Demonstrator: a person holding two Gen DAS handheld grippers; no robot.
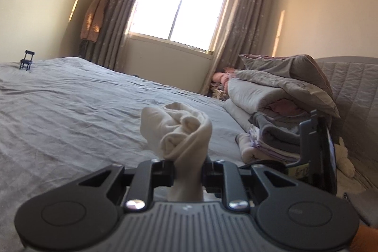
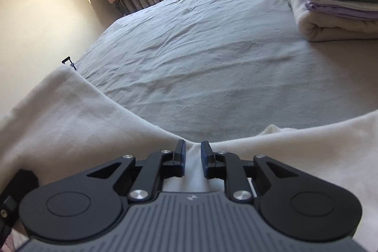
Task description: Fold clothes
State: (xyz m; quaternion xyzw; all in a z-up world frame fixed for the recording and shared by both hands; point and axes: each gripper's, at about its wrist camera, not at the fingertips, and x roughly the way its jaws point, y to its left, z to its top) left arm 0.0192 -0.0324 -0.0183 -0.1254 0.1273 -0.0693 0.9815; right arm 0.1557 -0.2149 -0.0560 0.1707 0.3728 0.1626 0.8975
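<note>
A cream garment [image 1: 179, 129] bunches up in a crumpled wad above the fingers of my left gripper [image 1: 187, 164], which is shut on it, held over the grey bed sheet [image 1: 70, 98]. In the right wrist view the same cream garment [image 2: 70, 115] spreads left and right in a taut V. Its edge runs between the blue-padded fingers of my right gripper [image 2: 193, 148], which is shut on it. The other gripper's body [image 1: 316, 148] shows at the right of the left wrist view.
A stack of folded clothes [image 2: 335, 4] lies on the bed sheet [image 2: 200, 51] to the right, with rolled quilts and a pillow [image 1: 283, 86] behind it by the headboard. A small black stand [image 1: 27, 60] sits at the far left edge. Window and curtains stand beyond.
</note>
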